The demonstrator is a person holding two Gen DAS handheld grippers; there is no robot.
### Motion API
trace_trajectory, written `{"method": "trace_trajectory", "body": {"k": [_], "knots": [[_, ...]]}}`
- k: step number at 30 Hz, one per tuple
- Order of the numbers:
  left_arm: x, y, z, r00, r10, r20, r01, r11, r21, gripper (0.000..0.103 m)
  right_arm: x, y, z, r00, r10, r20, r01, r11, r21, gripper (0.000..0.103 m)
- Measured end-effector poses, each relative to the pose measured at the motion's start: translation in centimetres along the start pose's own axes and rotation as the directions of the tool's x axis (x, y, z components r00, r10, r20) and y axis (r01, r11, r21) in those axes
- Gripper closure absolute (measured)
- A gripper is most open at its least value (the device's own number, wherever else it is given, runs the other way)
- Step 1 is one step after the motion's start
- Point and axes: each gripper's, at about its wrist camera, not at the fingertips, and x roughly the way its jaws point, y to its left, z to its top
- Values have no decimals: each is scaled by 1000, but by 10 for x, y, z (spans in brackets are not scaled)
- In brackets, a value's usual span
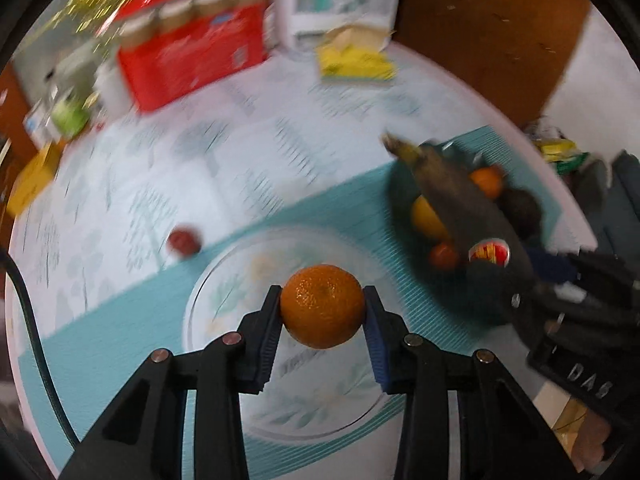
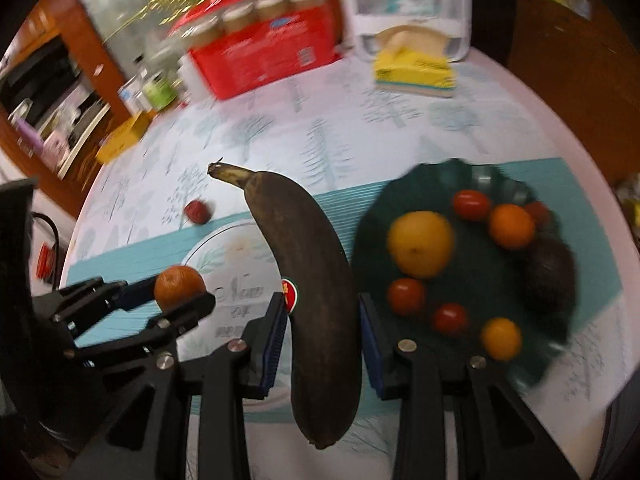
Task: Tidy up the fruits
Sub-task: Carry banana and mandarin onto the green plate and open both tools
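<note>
My left gripper (image 1: 323, 312) is shut on an orange mandarin (image 1: 322, 305) and holds it above a clear glass plate (image 1: 208, 300). The mandarin also shows in the right wrist view (image 2: 179, 286), over the same plate (image 2: 230, 248). My right gripper (image 2: 323, 320) is shut on a dark overripe banana (image 2: 316, 280) with a red sticker. It holds the banana between the plate and a dark green bowl (image 2: 472, 280). The bowl holds a yellow citrus (image 2: 422, 244), small tomatoes, mandarins and an avocado (image 2: 550, 276). The banana also shows in the left wrist view (image 1: 460, 208), above the bowl (image 1: 404, 200).
A small red fruit (image 2: 197, 211) lies on the tablecloth beyond the teal placemat (image 2: 132, 256). At the table's back stand a red box of jars (image 2: 260, 44), a yellow tissue pack (image 2: 414, 70), a white appliance (image 2: 404, 4) and small bottles at the left.
</note>
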Motion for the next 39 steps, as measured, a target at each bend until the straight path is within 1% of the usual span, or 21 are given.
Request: {"method": "trace_trajectory", "body": {"k": [3,5,9,13,16,21,25,30,31,34,36,38,39], "knots": [[-9,-27,24,998,-32,48,30,998,51,66,-20,-26,-2,997,-69,31,67,996,63,68],[-8,-44,42,996,-44,72,37,996,84,66,-31,-44,-3,990,-134,48,128,986,104,68],[8,-71,76,995,-68,73,61,994,95,66,-35,-82,0,971,-237,24,227,954,197,68],[32,-95,106,995,-74,60,68,992,104,66,-28,-109,3,959,-282,1,273,930,248,68],[58,-110,116,998,-57,29,53,992,118,66,-15,-124,4,954,-298,-18,291,915,280,68],[104,-124,120,999,-23,-47,28,991,130,66,8,-138,1,951,-304,-61,307,900,308,67],[130,-131,116,995,-3,-97,17,990,141,65,16,-133,3,953,-301,-47,302,913,275,67],[148,-141,110,992,2,-129,20,985,171,65,27,-126,4,950,-307,-58,312,922,230,68],[150,-143,108,991,2,-134,22,984,177,65,29,-122,4,941,-333,-59,338,918,210,67],[153,-146,106,991,13,-133,13,982,190,65,32,-114,4,925,-377,-43,379,912,157,66],[152,-147,104,991,12,-131,14,980,196,62,33,-113,3,921,-387,-39,388,910,145,65],[149,-148,100,991,12,-130,15,978,207,55,33,-111,2,920,-389,-33,390,911,136,63],[147,-148,100,992,17,-124,10,977,214,49,33,-110,2,921,-388,-29,388,912,132,63]]}}
